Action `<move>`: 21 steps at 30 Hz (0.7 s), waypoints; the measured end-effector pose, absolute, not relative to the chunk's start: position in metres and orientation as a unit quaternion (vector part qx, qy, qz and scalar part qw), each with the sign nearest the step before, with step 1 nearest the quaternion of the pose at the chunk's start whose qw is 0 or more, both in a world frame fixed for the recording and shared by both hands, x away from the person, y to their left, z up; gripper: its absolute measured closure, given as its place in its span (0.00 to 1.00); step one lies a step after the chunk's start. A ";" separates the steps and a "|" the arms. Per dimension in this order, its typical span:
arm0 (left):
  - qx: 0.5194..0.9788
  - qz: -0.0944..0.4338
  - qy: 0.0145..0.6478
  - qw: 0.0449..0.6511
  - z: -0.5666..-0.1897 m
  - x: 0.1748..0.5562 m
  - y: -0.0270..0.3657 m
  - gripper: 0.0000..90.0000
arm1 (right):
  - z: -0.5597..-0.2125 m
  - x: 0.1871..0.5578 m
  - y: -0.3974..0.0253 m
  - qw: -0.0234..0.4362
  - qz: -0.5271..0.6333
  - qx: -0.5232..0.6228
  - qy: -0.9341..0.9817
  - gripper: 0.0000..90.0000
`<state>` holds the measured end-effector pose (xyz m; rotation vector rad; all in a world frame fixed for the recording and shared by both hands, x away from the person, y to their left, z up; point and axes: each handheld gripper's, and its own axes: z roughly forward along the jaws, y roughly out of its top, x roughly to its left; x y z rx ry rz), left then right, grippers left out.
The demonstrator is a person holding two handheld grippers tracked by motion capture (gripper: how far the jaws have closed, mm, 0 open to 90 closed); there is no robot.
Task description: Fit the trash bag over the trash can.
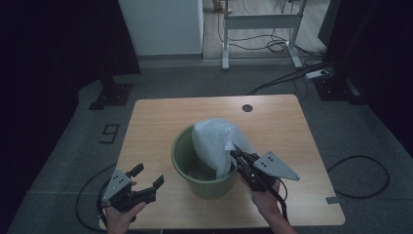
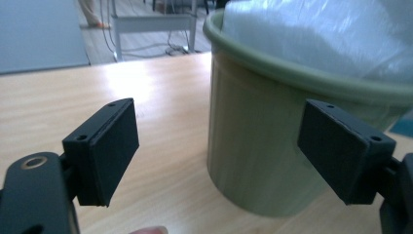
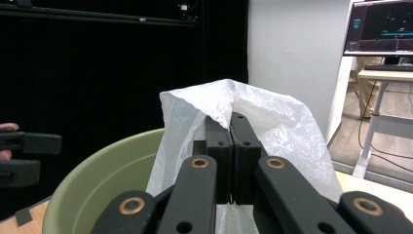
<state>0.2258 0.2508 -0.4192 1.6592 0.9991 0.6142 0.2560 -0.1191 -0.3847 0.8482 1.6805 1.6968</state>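
Here right gripper [image 1: 237, 152] jaws pinch crinkled translucent plastic bag [image 1: 216, 140] over round green bucket [image 1: 181, 165]; left gripper [image 1: 147, 175] jaws spread, empty.

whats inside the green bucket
A white plastic bag sits partly inside the green bucket, its edge pinched by the right gripper. Whatever lies under the bag is covered.

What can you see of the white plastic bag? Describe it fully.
The bag is thin, crinkled, translucent white plastic, puffed up and standing in the green bucket, rising well above its rim. It leans toward the bucket's far right side. The right claw is shut on its upper edge; the left claw is open, apart from it.
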 end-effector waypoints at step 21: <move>0.682 0.287 0.396 0.545 -0.390 0.231 0.213 0.16 | -0.375 0.260 -0.113 0.301 0.637 0.316 0.636 0.98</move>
